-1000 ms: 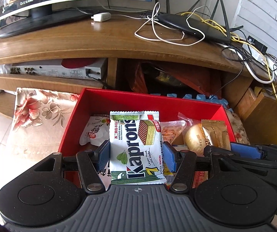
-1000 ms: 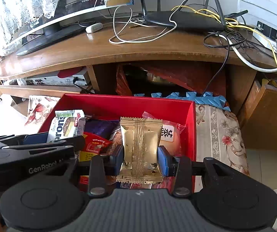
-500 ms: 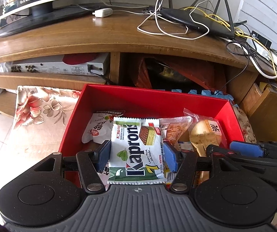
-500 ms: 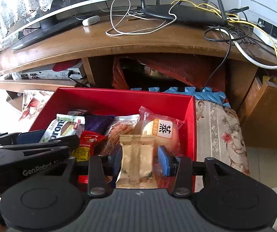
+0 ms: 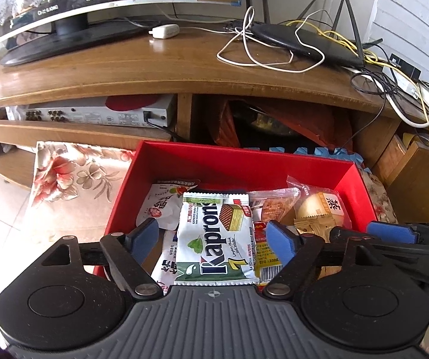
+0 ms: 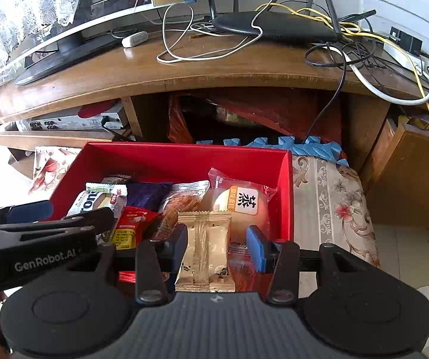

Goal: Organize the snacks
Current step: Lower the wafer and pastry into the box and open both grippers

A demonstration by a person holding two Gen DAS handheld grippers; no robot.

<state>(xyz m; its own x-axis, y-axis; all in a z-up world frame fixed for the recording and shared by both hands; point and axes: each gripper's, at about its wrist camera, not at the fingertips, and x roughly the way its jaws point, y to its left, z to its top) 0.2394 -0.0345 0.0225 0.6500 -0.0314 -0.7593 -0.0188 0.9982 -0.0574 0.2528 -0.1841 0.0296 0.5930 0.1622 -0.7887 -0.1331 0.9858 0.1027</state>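
Observation:
A red box holds several snack packs. A white and green Kaprons wafer pack lies on the pile between the pads of my left gripper. Its jaws are opening, with a clear gap on each side of the pack. In the right wrist view a gold packet rests on the snacks at the red box's near right. My right gripper straddles it. Those jaws are opening too, and the right pad stands off the packet. A wrapped bun lies just beyond the gold packet.
A wooden TV stand rises behind the box with a TV base, a router and loose cables. A floral cloth lies left of the box, patterned cloth right. A wooden crate stands far right.
Both packs came down into the box. The left jaws spread wide and let go of the Kaprons pack. The right jaws parted a little, and the gold packet settled onto the snacks.

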